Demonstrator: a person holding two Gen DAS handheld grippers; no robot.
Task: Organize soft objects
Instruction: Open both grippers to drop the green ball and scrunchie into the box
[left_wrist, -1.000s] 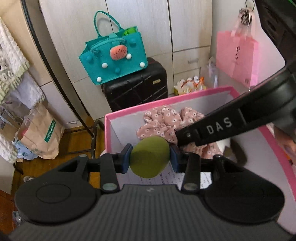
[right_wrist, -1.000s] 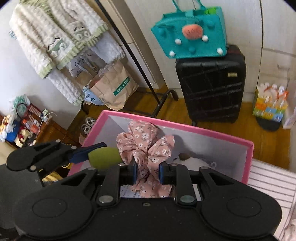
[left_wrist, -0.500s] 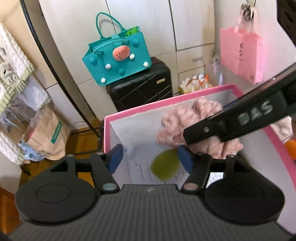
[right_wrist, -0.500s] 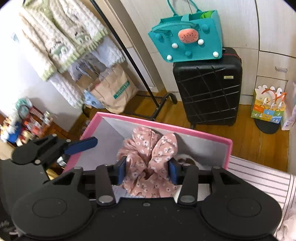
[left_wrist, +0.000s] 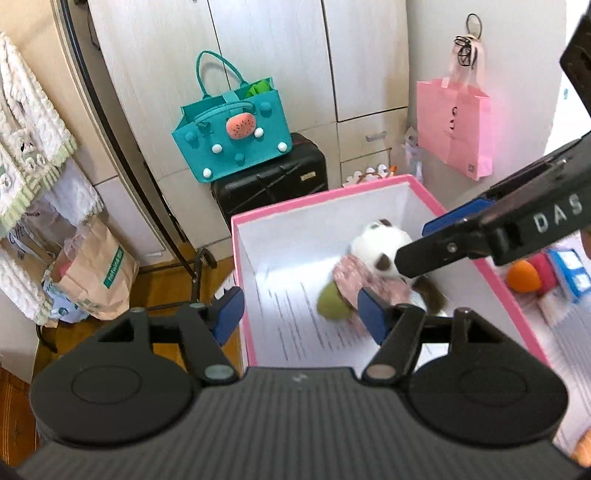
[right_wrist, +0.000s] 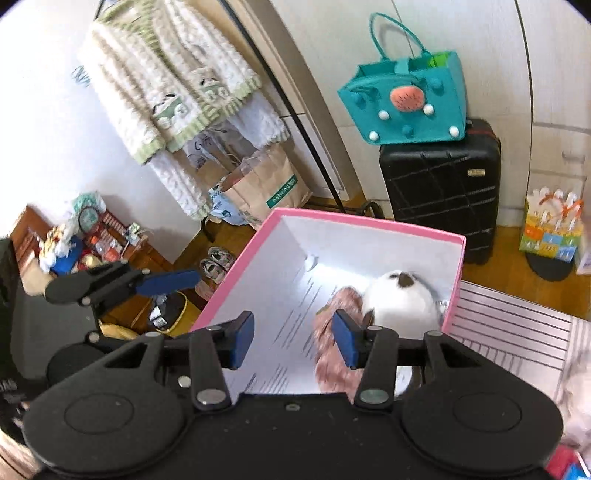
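Observation:
A pink box (left_wrist: 288, 206) with a white inside holds a green soft ball (left_wrist: 330, 304), a pink floral scrunchie (left_wrist: 354, 273) and a white-and-brown plush toy (left_wrist: 376, 240). My left gripper (left_wrist: 299, 314) is open and empty above the box's near left corner. My right gripper (right_wrist: 293, 341) is open and empty above the box (right_wrist: 369, 221); the scrunchie (right_wrist: 332, 354) and plush (right_wrist: 399, 299) lie below it. The right gripper's finger (left_wrist: 454, 229) reaches over the box in the left wrist view.
A teal felt bag (left_wrist: 232, 136) sits on a black suitcase (left_wrist: 273, 184) behind the box. A pink bag (left_wrist: 454, 125) hangs at the right. An orange soft object (left_wrist: 522, 275) lies right of the box. A paper bag (right_wrist: 266, 184) and clothes rack stand left.
Both grippers opened and let go: the green ball and the floral scrunchie dropped into the box. Both grippers have drawn back and up, uncovering the plush toy.

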